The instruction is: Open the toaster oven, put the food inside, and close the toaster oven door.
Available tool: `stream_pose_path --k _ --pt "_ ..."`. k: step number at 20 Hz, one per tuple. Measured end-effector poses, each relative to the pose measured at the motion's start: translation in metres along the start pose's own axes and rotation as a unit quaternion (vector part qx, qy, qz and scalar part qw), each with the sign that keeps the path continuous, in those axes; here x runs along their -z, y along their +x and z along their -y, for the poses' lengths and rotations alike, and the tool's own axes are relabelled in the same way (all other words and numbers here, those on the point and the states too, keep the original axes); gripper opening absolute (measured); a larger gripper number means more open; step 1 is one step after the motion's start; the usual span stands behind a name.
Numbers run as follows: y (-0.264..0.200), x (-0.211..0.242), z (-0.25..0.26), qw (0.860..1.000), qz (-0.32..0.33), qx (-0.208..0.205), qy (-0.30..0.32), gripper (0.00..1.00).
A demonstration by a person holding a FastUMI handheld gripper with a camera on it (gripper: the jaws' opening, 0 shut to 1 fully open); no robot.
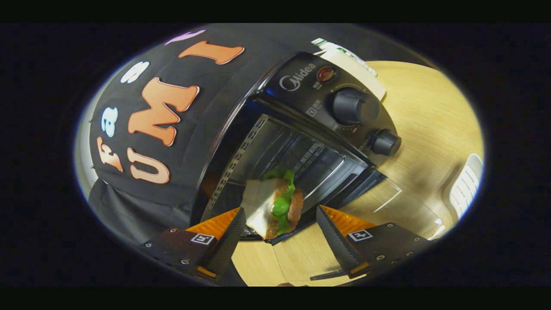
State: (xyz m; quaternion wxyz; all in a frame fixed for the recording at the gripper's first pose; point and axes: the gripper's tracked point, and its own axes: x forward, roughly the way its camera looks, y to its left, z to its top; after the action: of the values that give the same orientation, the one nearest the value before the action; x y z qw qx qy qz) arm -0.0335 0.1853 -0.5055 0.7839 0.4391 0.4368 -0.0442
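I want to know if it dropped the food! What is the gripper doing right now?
Gripper: fingers spread wide open, holding nothing; the sandwich sits between them at the open toaster oven.

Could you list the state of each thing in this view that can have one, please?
toaster oven: open, cavity exposed.
toaster oven door: swung down, lying open over the table.
sandwich: at the cavity's mouth, touching one finger, apart from the other.
gripper: open, fingers spread either side of the sandwich.
indicator lamp: red; lit or not, cannot tell.
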Motion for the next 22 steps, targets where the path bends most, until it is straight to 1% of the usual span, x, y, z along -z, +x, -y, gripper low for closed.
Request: stream_pose_path --k 4,7,10,14,15,16,17,19,22 --pt "-0.033 0.020 0.011 0.997 -0.043 0.020 -0.055 0.97" --pt "-0.060 0.043 0.023 0.990 -0.076 0.036 -0.111 0.97" --pt "-0.088 0.066 0.043 0.973 -0.098 0.066 -0.199 0.97" --pt "-0.116 0.100 0.070 0.944 -0.137 0.094 -0.284 0.97" --pt "-0.120 0.107 0.077 0.937 -0.147 0.101 -0.301 0.97" --pt "-0.124 0.097 0.081 0.930 -0.153 0.104 -0.317 0.97" --pt "-0.124 0.100 0.086 0.925 -0.158 0.111 -0.328 0.96" --pt "-0.119 0.106 0.095 0.917 -0.168 0.119 -0.343 0.96" --pt "-0.110 0.115 0.110 0.897 -0.191 0.143 -0.371 0.96"
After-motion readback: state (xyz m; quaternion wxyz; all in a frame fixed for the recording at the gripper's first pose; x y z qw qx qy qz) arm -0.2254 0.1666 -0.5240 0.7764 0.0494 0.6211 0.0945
